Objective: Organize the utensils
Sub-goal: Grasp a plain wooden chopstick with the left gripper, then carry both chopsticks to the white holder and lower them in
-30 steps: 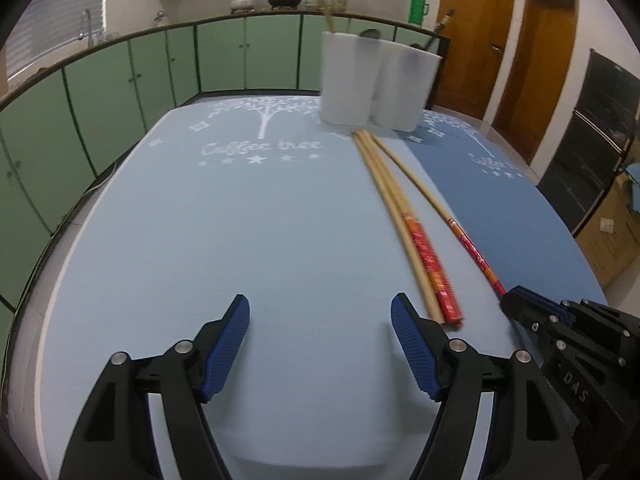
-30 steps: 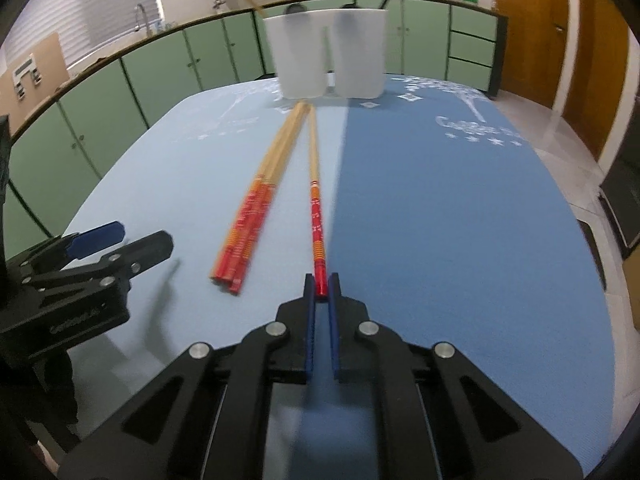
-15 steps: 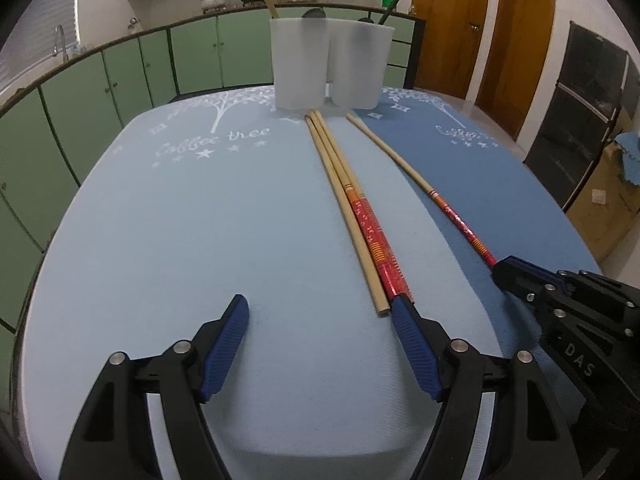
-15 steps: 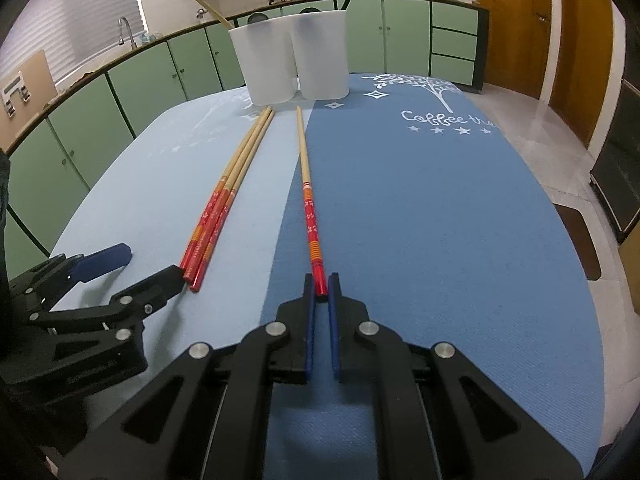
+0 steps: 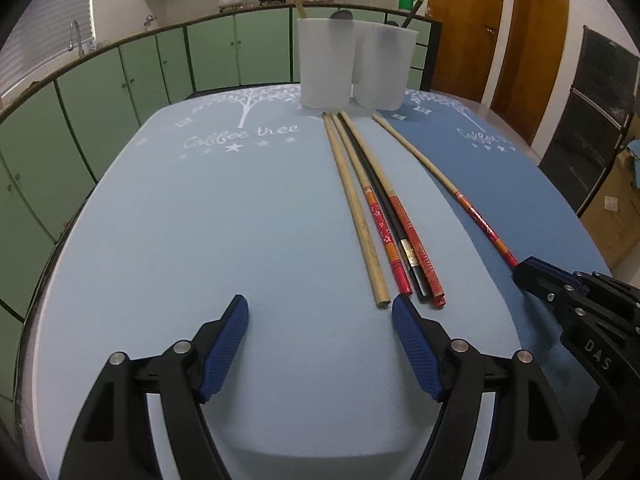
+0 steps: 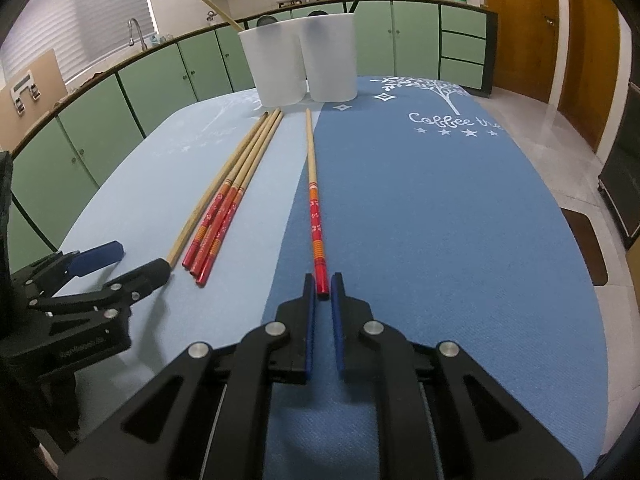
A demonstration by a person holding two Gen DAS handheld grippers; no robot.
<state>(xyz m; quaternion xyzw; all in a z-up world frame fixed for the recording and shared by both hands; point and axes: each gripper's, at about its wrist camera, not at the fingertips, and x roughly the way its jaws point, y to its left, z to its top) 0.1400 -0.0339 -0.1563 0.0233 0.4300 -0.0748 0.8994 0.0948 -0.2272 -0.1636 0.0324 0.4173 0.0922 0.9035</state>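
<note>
The left gripper (image 5: 320,312) hangs wide open over the pale blue mat (image 5: 200,220), nothing between its jaws. Just beyond its right finger, four chopsticks (image 5: 384,216) run toward two white cups (image 5: 352,68) at the far edge.

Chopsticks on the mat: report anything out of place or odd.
One red-ended chopstick lies alone, apart from the bundle of chopsticks, its red tip between the right gripper's jaws, which are opening. Nothing looks spilled or broken.
</note>
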